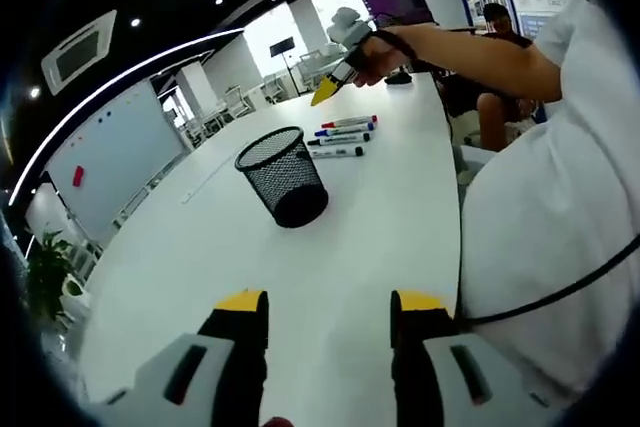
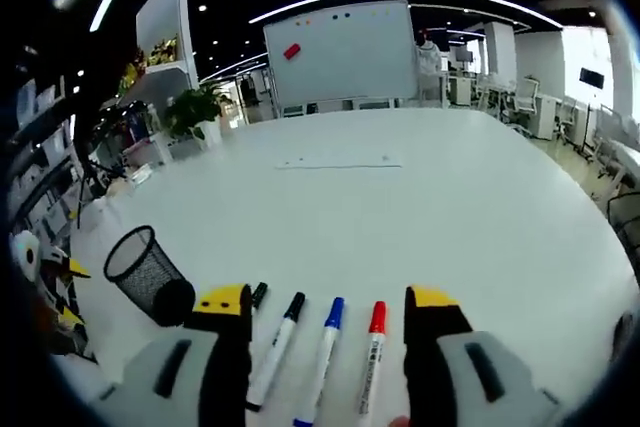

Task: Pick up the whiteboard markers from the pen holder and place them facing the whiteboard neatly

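Observation:
Four whiteboard markers lie side by side on the white table (image 2: 420,207), caps toward the whiteboard (image 2: 345,52): a red-capped one (image 2: 372,352), a blue-capped one (image 2: 325,352), a black-capped one (image 2: 278,347) and a dark-capped one (image 2: 258,295) half hidden behind a jaw. My right gripper (image 2: 328,302) hangs open just above them with nothing held. It also appears as the right gripper (image 1: 327,90) above the marker row (image 1: 340,135). The black mesh pen holder (image 1: 283,175) stands upright with nothing sticking out. My left gripper (image 1: 330,307) is open, well short of the holder.
A person's arm (image 1: 450,52) and white shirt (image 1: 540,207) take up the right side of the left gripper view. Another person sits at the far end (image 1: 495,22). A cable (image 1: 560,292) crosses the shirt. Potted plants (image 2: 195,107) and shelves stand beyond the table's left edge.

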### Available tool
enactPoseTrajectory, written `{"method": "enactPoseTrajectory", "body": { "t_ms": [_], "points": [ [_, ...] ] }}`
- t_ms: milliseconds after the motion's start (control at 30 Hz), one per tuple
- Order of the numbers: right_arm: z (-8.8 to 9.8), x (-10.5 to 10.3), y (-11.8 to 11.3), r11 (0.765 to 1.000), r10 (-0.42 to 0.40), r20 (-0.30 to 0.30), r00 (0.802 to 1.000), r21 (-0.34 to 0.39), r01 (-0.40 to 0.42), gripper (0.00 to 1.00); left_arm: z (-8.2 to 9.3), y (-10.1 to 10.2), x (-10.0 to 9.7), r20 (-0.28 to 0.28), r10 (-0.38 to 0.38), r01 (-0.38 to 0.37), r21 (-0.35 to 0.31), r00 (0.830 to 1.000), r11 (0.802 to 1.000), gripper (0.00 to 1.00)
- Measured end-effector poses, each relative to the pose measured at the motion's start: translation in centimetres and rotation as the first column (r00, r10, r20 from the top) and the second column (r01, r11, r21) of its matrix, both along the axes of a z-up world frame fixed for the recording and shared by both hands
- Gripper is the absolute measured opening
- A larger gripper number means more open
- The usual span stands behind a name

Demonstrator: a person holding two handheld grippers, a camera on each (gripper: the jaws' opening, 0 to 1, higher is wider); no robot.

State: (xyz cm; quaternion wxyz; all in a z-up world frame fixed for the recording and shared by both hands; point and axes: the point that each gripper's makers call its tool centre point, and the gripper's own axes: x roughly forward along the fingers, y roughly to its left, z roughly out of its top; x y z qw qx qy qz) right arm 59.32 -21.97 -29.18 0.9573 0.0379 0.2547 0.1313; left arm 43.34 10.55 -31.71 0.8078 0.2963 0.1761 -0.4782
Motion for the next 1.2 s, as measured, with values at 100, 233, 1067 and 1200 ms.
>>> {"method": "enactPoseTrajectory", "body": {
  "t_ms": [100,233,1067,1200],
  "points": [
    [0.4,-0.2,0.5,1.000,-0.006,0.026,1.000,-0.003,0.006,0.61,-0.4,-0.3,0.1,-0.013,0.008,-0.008,-0.006,1.000,1.000,0.51],
    [1.2,-1.0,1.6,0.999,0.035,0.043,0.998,-0.027,-0.033,0.65,-0.1,-0.8,0.0,-0.012,0.005,-0.005,-0.014,1.000,1.000,0.51],
    [5.7,-7.5,4.8,0.986,0.134,0.205,0.970,0.069,-0.151,0.67,0.7,-0.4,0.6,-0.007,0.048,-0.049,-0.055,0.999,0.997,0.51],
    [7.8,-8.0,4.8,0.974,0.131,0.274,0.953,0.145,-0.175,0.67,1.7,-0.4,0.5,-0.016,0.054,-0.055,-0.098,0.998,0.994,0.51]
  ]
}}
